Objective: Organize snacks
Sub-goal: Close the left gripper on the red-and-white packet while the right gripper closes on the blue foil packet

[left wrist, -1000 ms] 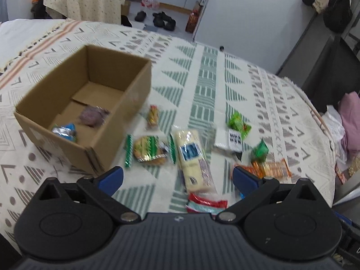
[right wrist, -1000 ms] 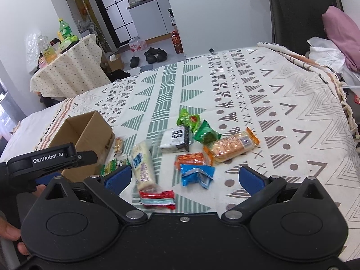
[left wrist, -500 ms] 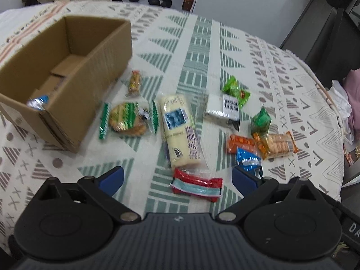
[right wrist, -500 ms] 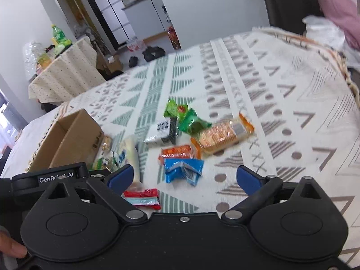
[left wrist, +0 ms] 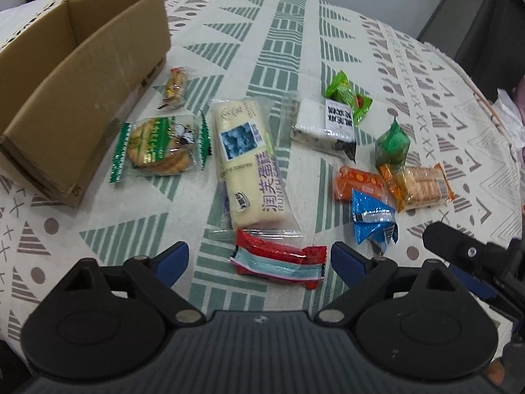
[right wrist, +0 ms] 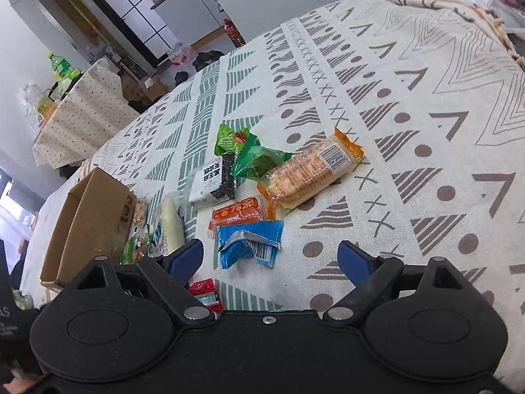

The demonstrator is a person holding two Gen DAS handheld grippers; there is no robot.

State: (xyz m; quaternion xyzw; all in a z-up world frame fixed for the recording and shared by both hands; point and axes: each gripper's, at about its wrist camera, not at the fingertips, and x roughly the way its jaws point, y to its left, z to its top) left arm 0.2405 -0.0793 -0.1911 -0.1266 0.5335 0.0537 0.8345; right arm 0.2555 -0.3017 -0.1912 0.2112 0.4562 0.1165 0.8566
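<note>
Two grippers: left gripper and right gripper, jaws spread wide, just been narrowing, pinching nothing
Red packet: between left pads, lower centre; long axis left-right
Blue packet: between right pads, crumpled

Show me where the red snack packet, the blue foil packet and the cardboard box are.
red snack packet (left wrist: 279, 257), left wrist view, middle of the wrapper.
blue foil packet (right wrist: 249, 241), right wrist view, middle of its crumpled face.
cardboard box (left wrist: 82, 98), left wrist view, its outer side wall.
</note>
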